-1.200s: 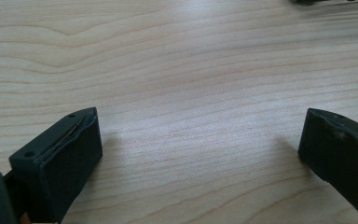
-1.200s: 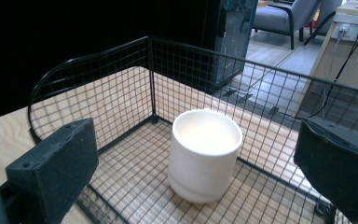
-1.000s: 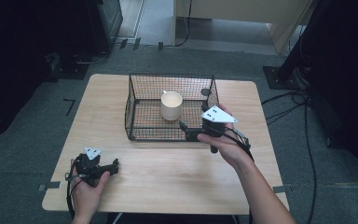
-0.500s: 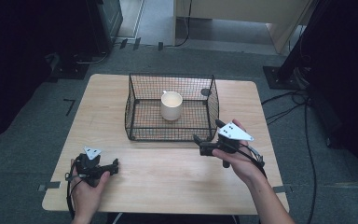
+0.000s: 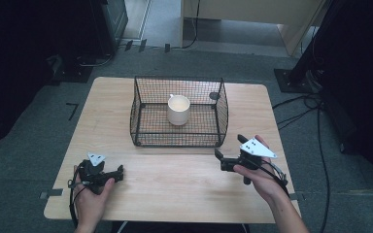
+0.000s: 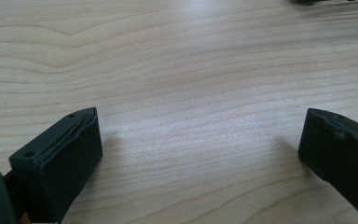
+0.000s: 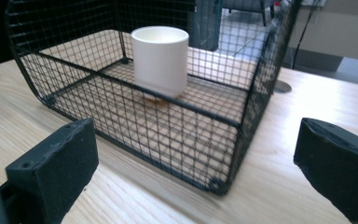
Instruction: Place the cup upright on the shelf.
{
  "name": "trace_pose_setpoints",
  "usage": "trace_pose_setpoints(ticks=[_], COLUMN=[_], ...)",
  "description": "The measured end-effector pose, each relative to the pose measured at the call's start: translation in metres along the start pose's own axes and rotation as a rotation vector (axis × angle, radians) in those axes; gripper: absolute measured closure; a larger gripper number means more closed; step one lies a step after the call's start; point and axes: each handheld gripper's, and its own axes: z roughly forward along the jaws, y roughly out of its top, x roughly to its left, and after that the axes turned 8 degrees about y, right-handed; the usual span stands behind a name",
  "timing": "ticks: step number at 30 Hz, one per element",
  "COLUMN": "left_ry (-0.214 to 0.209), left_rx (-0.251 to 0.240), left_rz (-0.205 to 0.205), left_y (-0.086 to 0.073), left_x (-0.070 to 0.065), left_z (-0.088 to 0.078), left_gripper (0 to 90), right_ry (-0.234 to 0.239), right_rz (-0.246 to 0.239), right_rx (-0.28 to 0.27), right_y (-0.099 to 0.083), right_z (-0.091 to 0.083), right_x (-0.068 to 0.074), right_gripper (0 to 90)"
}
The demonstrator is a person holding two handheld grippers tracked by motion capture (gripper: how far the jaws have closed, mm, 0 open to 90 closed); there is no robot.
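Our right tongs (image 5: 219, 160) stand wide and empty just before the wire basket (image 7: 242, 122); our left tongs (image 5: 120, 172) gape over bare worktop (image 6: 177, 60). The white cup (image 7: 160, 59) stands upright inside the basket, probably rigid, smooth and breakable, so we would pinch its rim. Its handle is barely visible.

Dim surroundings, evenly lit tabletop, soft shadows
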Motion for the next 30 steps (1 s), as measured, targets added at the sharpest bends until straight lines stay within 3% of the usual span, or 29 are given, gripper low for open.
trace_pose_setpoints(ticks=[30], left_ry=[0.000], left_rx=[0.001], left_rz=[0.001], left_y=[0.000], left_x=[0.000], left_z=[0.000], left_gripper=[0.0], right_ry=[-0.130], right_rz=[0.129], right_rx=[0.121], right_y=[-0.073], right_z=[-0.047], right_x=[-0.039], right_gripper=[0.0])
